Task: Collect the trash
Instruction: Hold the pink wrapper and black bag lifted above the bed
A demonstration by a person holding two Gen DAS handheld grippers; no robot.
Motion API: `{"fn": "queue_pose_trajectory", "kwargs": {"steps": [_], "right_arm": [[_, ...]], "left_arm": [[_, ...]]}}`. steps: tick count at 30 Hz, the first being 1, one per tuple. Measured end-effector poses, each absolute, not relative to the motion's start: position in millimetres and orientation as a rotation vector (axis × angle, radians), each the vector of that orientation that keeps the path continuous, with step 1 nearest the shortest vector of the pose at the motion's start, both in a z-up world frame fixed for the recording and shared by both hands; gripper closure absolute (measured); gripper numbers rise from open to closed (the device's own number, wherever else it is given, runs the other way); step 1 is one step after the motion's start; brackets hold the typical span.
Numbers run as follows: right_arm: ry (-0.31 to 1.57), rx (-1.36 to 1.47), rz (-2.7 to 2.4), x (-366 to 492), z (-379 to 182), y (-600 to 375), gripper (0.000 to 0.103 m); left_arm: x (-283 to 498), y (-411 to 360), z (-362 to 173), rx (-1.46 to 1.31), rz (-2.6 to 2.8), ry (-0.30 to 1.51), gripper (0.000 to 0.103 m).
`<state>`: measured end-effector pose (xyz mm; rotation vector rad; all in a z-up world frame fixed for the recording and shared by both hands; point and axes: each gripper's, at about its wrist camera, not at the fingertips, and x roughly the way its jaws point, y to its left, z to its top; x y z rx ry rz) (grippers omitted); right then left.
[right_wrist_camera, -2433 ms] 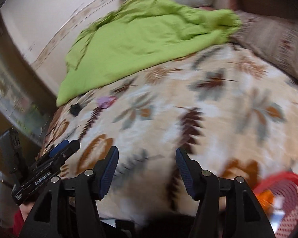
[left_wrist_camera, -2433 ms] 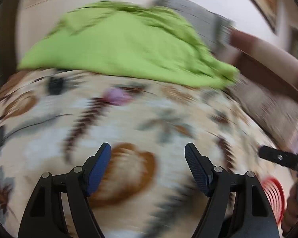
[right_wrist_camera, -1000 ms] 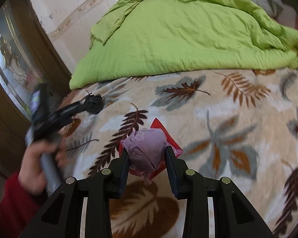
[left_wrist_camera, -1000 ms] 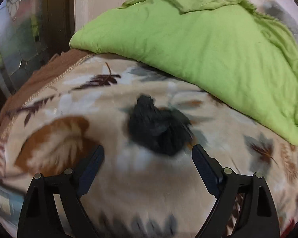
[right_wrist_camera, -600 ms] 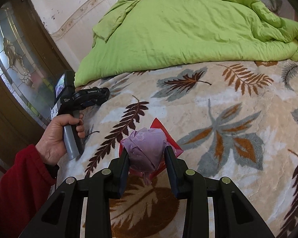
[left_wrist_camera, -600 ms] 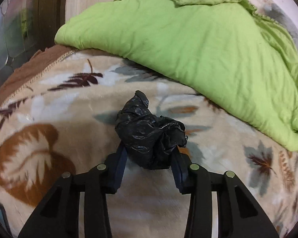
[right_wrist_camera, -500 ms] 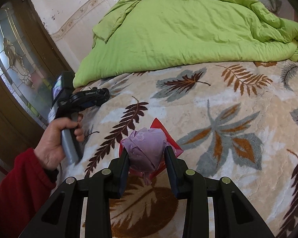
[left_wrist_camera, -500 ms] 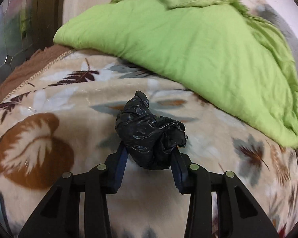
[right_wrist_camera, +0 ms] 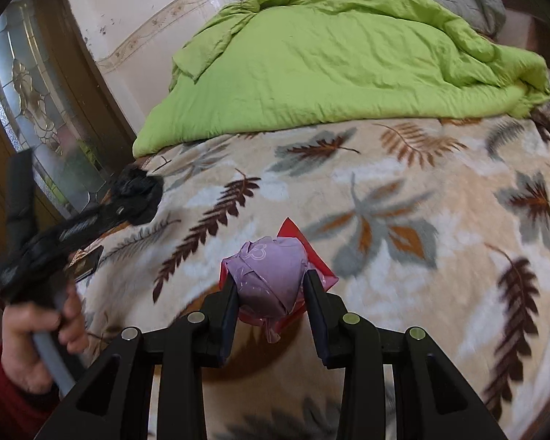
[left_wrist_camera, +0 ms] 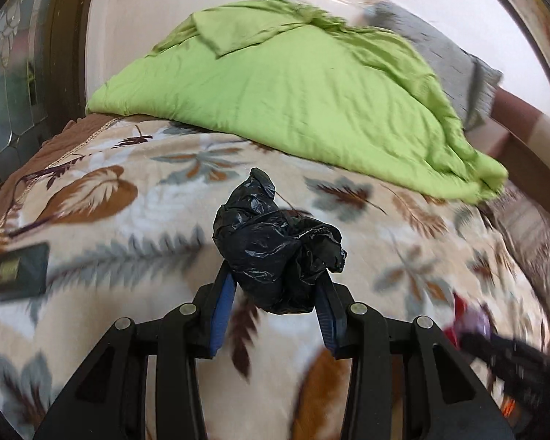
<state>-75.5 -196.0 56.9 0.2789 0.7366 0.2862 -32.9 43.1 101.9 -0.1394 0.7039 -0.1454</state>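
Note:
A crumpled black plastic bag (left_wrist_camera: 275, 247) is pinched in my left gripper (left_wrist_camera: 275, 293), held above the leaf-patterned blanket (left_wrist_camera: 157, 216). My right gripper (right_wrist_camera: 271, 289) is shut on a purple wad with a red wrapper (right_wrist_camera: 271, 275) behind it. In the right wrist view the left gripper (right_wrist_camera: 135, 198) shows blurred at the left with the black bag (right_wrist_camera: 139, 187), a hand (right_wrist_camera: 40, 333) on its handle. At the far right of the left wrist view, the right gripper (left_wrist_camera: 495, 352) appears blurred with the purple and red trash (left_wrist_camera: 469, 321).
A green duvet (left_wrist_camera: 293, 84) is heaped at the far side of the bed, grey bedding (left_wrist_camera: 447, 51) behind it. A dark flat phone-like object (left_wrist_camera: 14, 271) lies on the blanket at the left edge. A wooden door with patterned glass (right_wrist_camera: 29, 84) stands to the left.
My left gripper closed on the black bag, lifted it off the blanket and swung right. The right gripper kept its hold on the purple wad and shifted a little.

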Motion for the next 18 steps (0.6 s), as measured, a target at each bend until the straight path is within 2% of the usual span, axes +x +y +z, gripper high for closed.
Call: {"fn": "queue_pose_trajectory", "kwargs": {"steps": [8, 18], "right_arm": [[0.707, 0.275, 0.239, -129.5, 58.0, -227.3, 0.065], [0.630, 0.325, 0.238, -173.8, 64.7, -259.3, 0.065]], "left_arm": [[-115.6, -3.5, 109.2, -0.050, -0.196, 0.667, 0.063], [-152.0, -42.5, 115.1, 0.044, -0.203, 0.632, 0.063]]}}
